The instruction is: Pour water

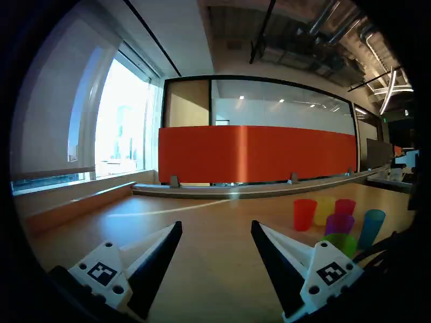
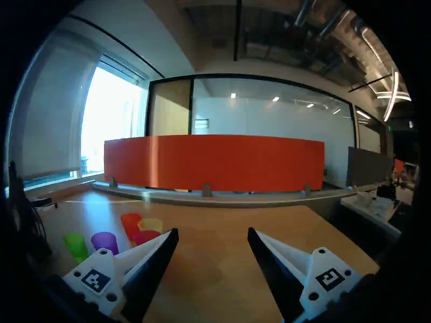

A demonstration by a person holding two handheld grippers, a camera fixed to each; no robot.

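Several coloured plastic cups stand together on the wooden desk. In the left gripper view they sit at the right: a red-orange cup, a yellow cup, a magenta cup, a purple cup, a green cup and a blue cup. My left gripper is open and holds nothing, to the left of the cups. In the right gripper view the red-orange cup, yellow cup, magenta cup, purple cup and green cup stand at the lower left. My right gripper is open and holds nothing.
An orange divider panel runs along the desk's far edge, with a glass-walled room behind it. A bright window is at the left. Dark cables hang at the left of the right gripper view. Another desk lies to the right.
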